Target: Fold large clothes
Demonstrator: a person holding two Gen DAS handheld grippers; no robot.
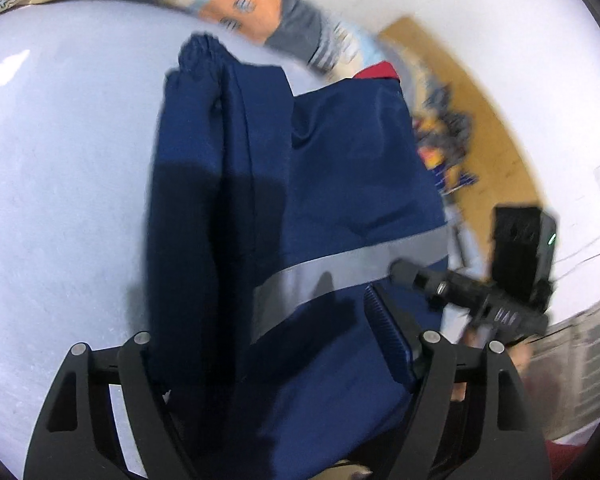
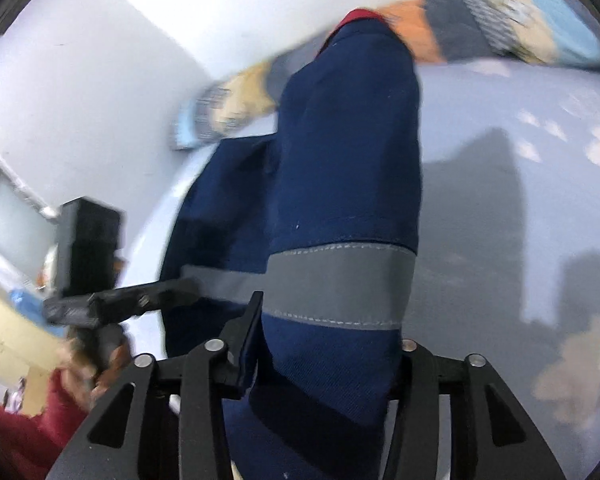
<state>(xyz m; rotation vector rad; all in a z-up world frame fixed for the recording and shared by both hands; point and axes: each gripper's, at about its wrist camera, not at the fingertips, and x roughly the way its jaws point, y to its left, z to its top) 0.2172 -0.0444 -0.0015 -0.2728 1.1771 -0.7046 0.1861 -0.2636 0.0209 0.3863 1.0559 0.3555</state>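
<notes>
A navy work jacket [image 1: 340, 168] with a grey reflective stripe [image 1: 320, 276] and a red lining at its far end hangs over a pale blue bed sheet [image 1: 60, 200]. My left gripper [image 1: 268, 320] is shut on a thick bunch of the jacket; its left finger is hidden behind the cloth. In the right wrist view the same jacket [image 2: 348, 152] drapes away from my right gripper [image 2: 332, 312], which is shut on it just below the stripe [image 2: 340, 284], right finger covered. Each gripper shows in the other's view, at the jacket's edge: right gripper [image 1: 432, 280], left gripper [image 2: 160, 292].
A patterned quilt [image 1: 252, 4] in orange, grey and light blue lies along the bed's far edge, also quilt [image 2: 500, 20]. White walls stand behind it, and a wooden surface with dark clutter [image 1: 452, 132] is at the right. A person's red sleeve [image 2: 28, 432] is at the lower left.
</notes>
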